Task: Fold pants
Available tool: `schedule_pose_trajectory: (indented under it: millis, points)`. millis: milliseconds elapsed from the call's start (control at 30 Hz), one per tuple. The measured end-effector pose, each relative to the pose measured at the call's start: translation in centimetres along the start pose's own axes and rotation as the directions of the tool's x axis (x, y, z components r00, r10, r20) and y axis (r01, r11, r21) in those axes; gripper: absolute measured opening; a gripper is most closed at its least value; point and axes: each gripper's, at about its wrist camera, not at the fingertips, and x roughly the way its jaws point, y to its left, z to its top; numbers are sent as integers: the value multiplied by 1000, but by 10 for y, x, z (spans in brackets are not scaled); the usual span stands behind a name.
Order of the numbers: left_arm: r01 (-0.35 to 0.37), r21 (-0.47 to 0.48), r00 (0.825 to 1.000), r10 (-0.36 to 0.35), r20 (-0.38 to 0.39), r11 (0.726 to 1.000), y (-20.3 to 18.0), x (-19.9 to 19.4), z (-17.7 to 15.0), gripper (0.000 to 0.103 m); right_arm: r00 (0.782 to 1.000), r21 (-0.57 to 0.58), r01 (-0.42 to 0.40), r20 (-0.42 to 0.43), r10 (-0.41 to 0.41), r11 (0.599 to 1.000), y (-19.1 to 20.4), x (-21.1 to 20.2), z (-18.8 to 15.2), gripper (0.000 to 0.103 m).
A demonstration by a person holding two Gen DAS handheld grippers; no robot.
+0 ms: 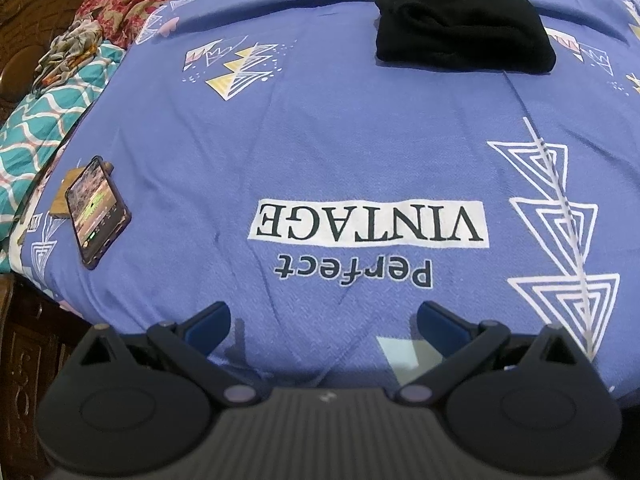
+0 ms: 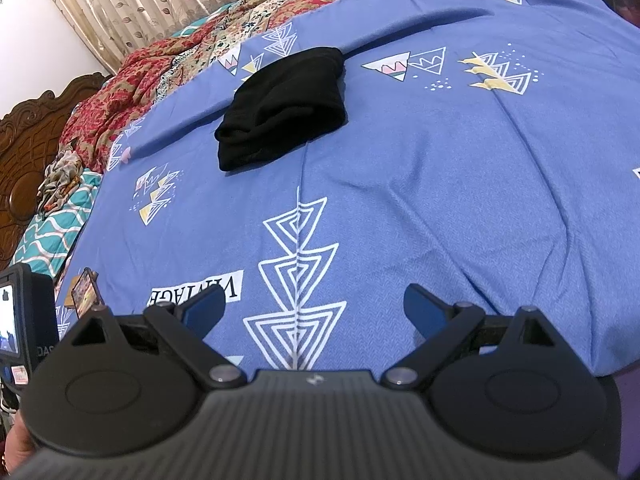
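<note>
The black pants point(image 1: 460, 28) lie folded into a compact bundle on the blue patterned bedsheet point(image 1: 320, 140), far ahead of my left gripper point(image 1: 322, 326). That gripper is open and empty, held over the near edge of the bed. In the right wrist view the same black bundle point(image 2: 284, 108) lies ahead and to the left of my right gripper point(image 2: 314, 306), which is also open and empty, well apart from the pants.
A phone point(image 1: 96, 210) with a lit screen leans on a wooden block at the bed's left edge, also seen in the right wrist view point(image 2: 85, 293). Red patterned and teal blankets point(image 2: 132, 92) are heaped at the left by the carved wooden headboard point(image 2: 24, 148). Curtains hang behind.
</note>
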Motion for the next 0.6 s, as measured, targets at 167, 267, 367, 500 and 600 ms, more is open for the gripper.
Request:
schedule_pose_trajectory:
  millis: [167,267,367,500,600]
  points:
    - [-5,0,1000,5,1,1000,0,0,0,103,1000,3,-2,-5,2,1000,-2,1,1,97]
    - [-6,0,1000,6,2,1000,0,-1,0,103,1000,2,-3,-5,3,1000,-3,0,1,97]
    - [-6,1,1000,6,3,1000,0,-1,1,103,1000,4,-3,-8,3,1000,-3,1,1,97]
    - [-5,4,1000,5,8,1000,-1,-3,0,103,1000,4,-7,-10,7,1000,-4,1,1,97]
    - [-2,9,1000,2,9,1000,-3,-4,-1,103,1000,2,-9,-13,9,1000,-5,1,0,97]
